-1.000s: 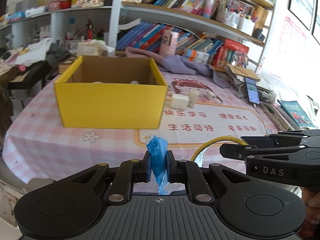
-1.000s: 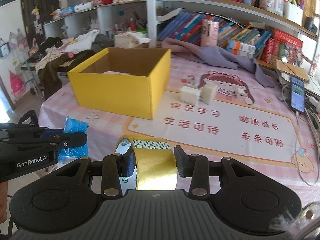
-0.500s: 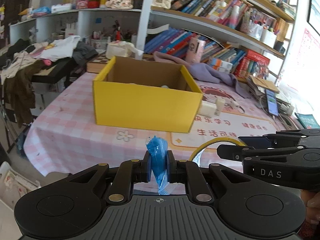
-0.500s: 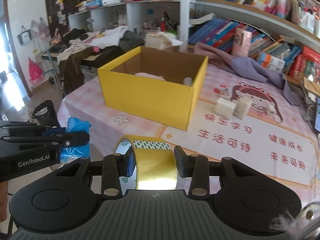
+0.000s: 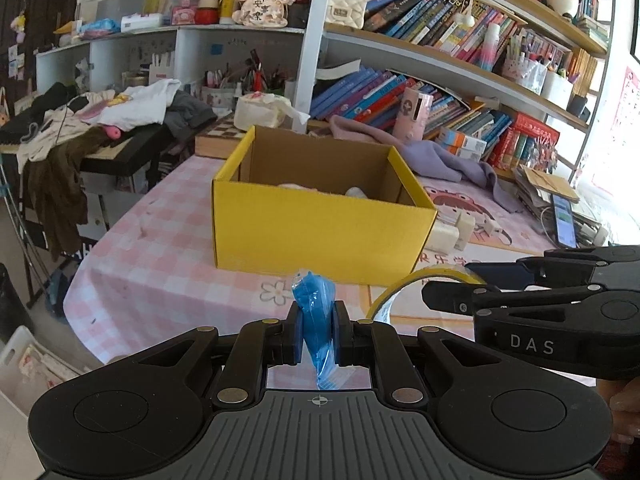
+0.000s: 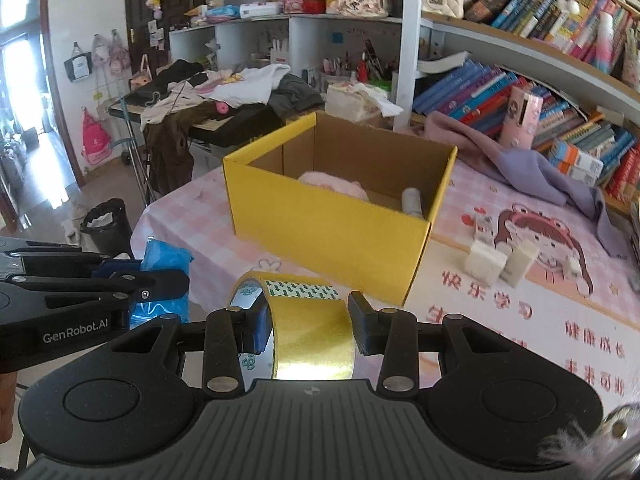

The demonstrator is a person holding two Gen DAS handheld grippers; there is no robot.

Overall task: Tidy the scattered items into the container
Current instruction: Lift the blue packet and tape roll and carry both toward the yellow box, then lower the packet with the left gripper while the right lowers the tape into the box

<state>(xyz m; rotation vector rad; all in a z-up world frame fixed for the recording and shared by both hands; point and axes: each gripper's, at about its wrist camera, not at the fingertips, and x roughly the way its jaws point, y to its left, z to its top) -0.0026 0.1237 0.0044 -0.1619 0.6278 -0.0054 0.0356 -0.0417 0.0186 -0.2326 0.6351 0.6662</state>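
Plastic first: the left gripper [image 5: 316, 338] is clamped tight on a crinkly blue packet [image 5: 314, 312], soft and light, likely to slip unless pinched mid-body as it is. Beside it, the right gripper [image 6: 310, 330] squeezes a yellow tape roll [image 6: 308, 326] across its width; stiff, light, smooth-faced. Both hang short of the yellow box [image 6: 332, 236], which sits on the table [image 6: 540, 312] ahead.
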